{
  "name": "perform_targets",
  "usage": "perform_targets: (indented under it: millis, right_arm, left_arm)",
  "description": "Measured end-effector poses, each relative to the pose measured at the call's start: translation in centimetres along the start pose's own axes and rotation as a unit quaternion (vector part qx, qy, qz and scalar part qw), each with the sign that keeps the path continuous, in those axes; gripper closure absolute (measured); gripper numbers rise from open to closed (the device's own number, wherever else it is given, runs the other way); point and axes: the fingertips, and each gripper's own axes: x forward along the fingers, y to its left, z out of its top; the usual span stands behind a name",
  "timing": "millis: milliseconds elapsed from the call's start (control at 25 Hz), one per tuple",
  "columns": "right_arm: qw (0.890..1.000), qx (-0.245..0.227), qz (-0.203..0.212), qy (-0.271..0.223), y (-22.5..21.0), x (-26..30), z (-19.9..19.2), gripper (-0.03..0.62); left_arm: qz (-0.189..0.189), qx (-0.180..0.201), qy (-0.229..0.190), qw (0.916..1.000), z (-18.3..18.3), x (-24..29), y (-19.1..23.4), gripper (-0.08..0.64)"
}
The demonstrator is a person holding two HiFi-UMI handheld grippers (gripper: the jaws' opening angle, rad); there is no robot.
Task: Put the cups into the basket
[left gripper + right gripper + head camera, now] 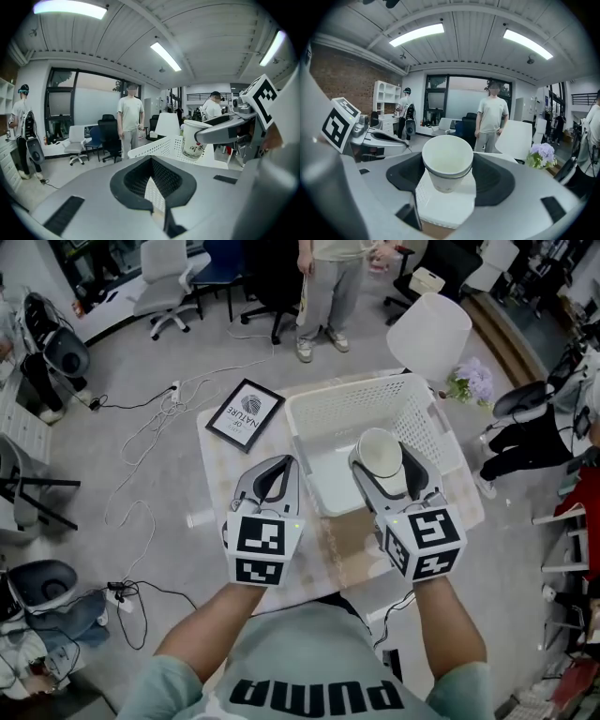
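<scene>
Gripping a white paper cup by its sides, the right hand-held gripper has its two jaws closed in on it. The cup stands upright with its open mouth up. In the right gripper view the cup fills the space between the jaws, and a second rim line just under the lip makes it look like one cup nested in another, though I can't be sure of that.

From the head view, the cup hangs over the near right part of the white perforated basket, inside its walls. From the left gripper view the cup shows dark and red print on its side and sits above the basket's rim, not touching it.

The left hand-held gripper is just to the left, over the near left corner of the basket. Its curved jaws are drawn together at the tips with nothing between them; only the basket's lattice shows through the gap behind the tips.

The basket takes up most of the surface. A framed picture lies on the far left corner, apart from the basket. A bunch of pale purple flowers sits off to the far right. A person stands on the floor at the far side.
</scene>
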Motion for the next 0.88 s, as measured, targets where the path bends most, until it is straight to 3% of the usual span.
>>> perform_targets:
  millis: [400,640,880]
  right_arm:
    - [0.99,-0.06,0.122,0.033,-2.9,4.6,-0.7,0.267]
    - [0.968,-0.109,0.219,0.051,-2.4,7.2,-1.4,0.267]
    - [0.936,-0.156,0.311,0.054,-0.6,9.5,-2.1,0.267]
  left_arm:
    - [0.083,-0.023,0.029,0.9959,-0.4,2.6,1.7,0.56]
    - [0.128,-0.036,0.048,0.99,-1.1,3.7,2.8,0.559]
    - [0.161,-0.049,0.071,0.9833,-2.6,4.8,4.1,0.559]
